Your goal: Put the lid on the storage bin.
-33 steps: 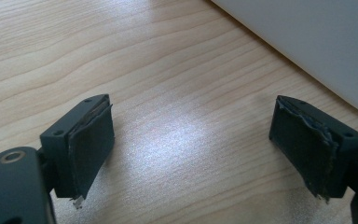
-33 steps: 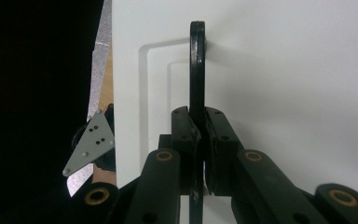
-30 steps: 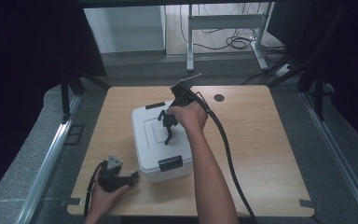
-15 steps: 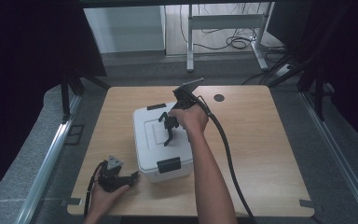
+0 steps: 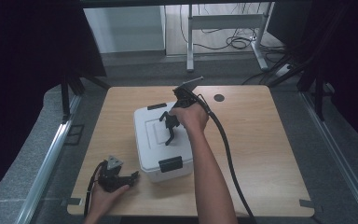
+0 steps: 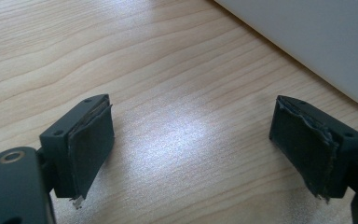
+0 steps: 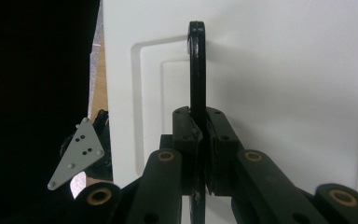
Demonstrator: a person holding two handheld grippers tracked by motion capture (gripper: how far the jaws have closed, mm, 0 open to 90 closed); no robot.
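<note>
Little has shifted since the earlier frame: our right claw [image 7: 200, 154] stays clamped on the black handle [image 7: 196, 70] atop the white storage box [image 5: 161, 140], mid-desk [image 5: 270, 154]. Left claw [image 5: 121, 177] rests open beside the box. Latches closed; lifting remains.

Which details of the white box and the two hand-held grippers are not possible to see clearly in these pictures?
- High view: the far latch of the white box is too small to tell if fastened.
- Right gripper view: the right hand-held gripper, shut on the black handle, hides the handle's lower end.
- Left gripper view: the picture's edge cuts the box to one corner; the open left hand-held gripper holds nothing.
</note>
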